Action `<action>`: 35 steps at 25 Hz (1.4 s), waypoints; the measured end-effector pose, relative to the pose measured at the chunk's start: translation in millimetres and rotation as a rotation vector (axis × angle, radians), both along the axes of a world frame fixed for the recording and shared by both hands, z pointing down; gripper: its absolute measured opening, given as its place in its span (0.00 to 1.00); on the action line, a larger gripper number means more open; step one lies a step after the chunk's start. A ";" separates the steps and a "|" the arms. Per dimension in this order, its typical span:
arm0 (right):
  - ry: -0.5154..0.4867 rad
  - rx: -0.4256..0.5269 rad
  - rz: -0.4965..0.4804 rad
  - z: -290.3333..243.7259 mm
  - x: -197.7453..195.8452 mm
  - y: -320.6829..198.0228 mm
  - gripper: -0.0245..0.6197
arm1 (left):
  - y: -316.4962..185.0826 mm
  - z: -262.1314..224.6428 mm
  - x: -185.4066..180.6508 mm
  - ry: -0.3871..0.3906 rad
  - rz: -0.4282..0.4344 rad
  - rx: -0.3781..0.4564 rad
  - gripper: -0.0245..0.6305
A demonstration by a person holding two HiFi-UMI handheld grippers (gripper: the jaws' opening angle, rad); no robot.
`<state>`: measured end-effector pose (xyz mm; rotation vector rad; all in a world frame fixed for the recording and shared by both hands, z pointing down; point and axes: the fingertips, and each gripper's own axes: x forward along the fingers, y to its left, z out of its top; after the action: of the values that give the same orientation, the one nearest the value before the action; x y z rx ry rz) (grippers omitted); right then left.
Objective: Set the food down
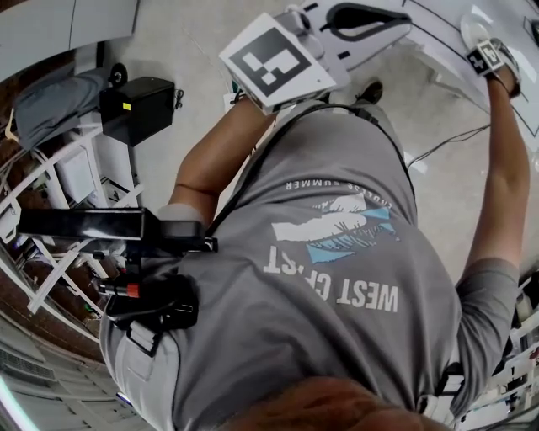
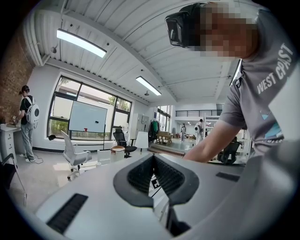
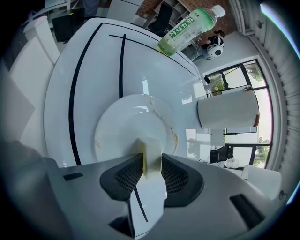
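My right gripper (image 3: 151,163) is shut on a pale, yellowish-white piece of food (image 3: 151,149), held just over a white plate (image 3: 123,124) on the white table (image 3: 61,93). In the head view the right gripper (image 1: 484,50) reaches out at the top right, over the same plate (image 1: 469,25). The left gripper (image 2: 153,158) is shut with nothing between its jaws and points up into the room. In the head view the left gripper (image 1: 354,18) is held in front of the person's chest, away from the table.
A green drink bottle (image 3: 187,28) lies at the table's far edge. A white cylinder (image 3: 227,115) stands right of the plate. On the floor are a black box (image 1: 135,108), white racks (image 1: 67,177) and a cable (image 1: 446,143). A person with a backpack (image 2: 27,119) stands far off.
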<state>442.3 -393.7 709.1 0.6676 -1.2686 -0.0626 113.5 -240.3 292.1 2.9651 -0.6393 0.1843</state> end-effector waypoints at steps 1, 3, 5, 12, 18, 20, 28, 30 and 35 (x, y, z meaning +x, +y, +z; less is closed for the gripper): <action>0.033 -0.006 -0.001 -15.2 0.3 5.4 0.20 | 1.7 1.0 3.2 -0.002 0.003 0.000 0.05; 0.160 0.015 0.005 -72.2 -1.0 14.4 0.20 | 3.4 0.9 6.7 0.000 0.008 0.004 0.05; 0.077 0.021 -0.038 -52.9 -8.8 5.0 0.20 | 3.1 -1.1 6.3 0.005 0.013 0.008 0.05; -0.057 0.021 -0.065 -29.2 -30.3 -8.5 0.20 | -3.0 -2.5 -2.8 0.015 0.014 0.013 0.05; -0.092 0.021 -0.045 -27.0 -34.0 3.5 0.20 | 0.1 -2.7 -7.2 0.023 0.018 0.016 0.05; -0.135 0.033 -0.053 -22.8 -40.7 8.0 0.20 | 1.7 -3.3 -6.7 0.025 0.021 0.016 0.05; -0.211 0.118 -0.046 -31.0 -54.1 16.9 0.20 | 2.6 -4.2 2.7 0.031 0.044 0.022 0.05; -0.226 0.147 -0.036 -37.8 -57.4 19.7 0.20 | 5.0 -2.9 4.9 0.033 0.053 0.021 0.05; -0.277 0.163 -0.014 -35.4 -59.4 33.9 0.20 | 10.1 4.2 10.6 0.032 0.071 -0.007 0.05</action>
<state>382.9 -359.8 673.7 0.8287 -1.5462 -0.0877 124.2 -230.2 296.3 2.9796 -0.5294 0.1448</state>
